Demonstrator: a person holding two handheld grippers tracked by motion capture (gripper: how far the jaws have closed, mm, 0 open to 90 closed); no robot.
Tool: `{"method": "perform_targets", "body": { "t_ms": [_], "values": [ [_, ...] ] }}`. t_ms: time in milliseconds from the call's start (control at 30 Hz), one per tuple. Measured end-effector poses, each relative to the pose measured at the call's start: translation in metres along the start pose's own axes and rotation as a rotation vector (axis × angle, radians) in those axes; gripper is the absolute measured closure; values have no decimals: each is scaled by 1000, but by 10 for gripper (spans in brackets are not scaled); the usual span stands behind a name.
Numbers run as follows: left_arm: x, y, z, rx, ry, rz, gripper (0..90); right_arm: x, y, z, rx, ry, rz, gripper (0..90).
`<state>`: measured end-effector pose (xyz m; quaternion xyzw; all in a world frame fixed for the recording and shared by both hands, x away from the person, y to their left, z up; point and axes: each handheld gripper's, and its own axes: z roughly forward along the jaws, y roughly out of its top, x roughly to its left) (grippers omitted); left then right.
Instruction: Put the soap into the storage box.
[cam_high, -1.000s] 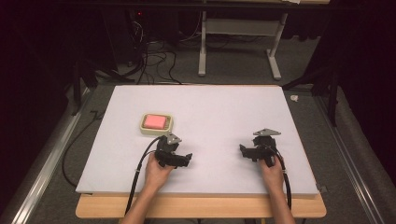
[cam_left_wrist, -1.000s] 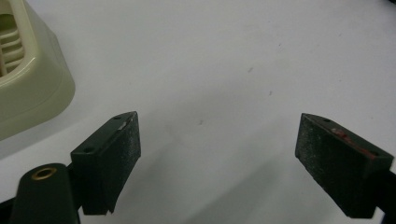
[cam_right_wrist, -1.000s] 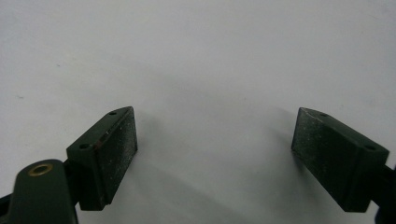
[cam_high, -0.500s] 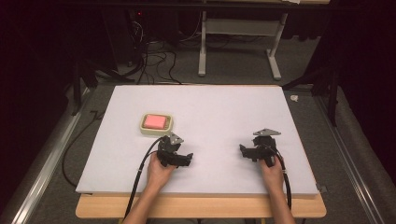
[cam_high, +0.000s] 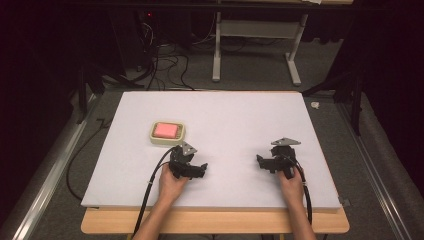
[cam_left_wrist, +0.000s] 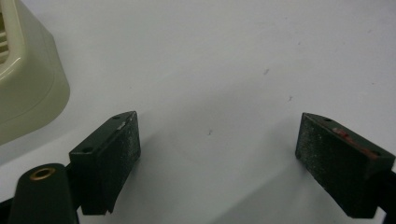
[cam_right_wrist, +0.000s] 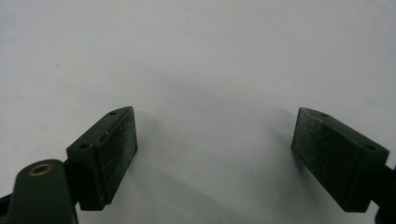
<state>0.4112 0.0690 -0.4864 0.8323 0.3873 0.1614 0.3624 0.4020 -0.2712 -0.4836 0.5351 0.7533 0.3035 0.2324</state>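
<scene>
A cream square dish with something pink inside rests on the white board, left of centre. My left gripper lies on the board just below and right of that dish, held by a hand. Its jaws stand wide open over bare white surface, and the dish's cream wall shows at that view's left edge. My right gripper lies on the board toward the right, also in a hand. Its jaws are wide open with nothing between them.
The white board sits on a wooden table whose front edge shows below it. Metal rails run along both sides. A table frame and cables stand on the dark floor behind.
</scene>
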Motion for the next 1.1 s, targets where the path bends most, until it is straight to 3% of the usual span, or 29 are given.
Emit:
{"method": "perform_targets", "body": {
  "t_ms": [1100],
  "values": [
    [0,-2,0,-10,5,1,154,0,0,0,1,1,2,148]
  ]
}}
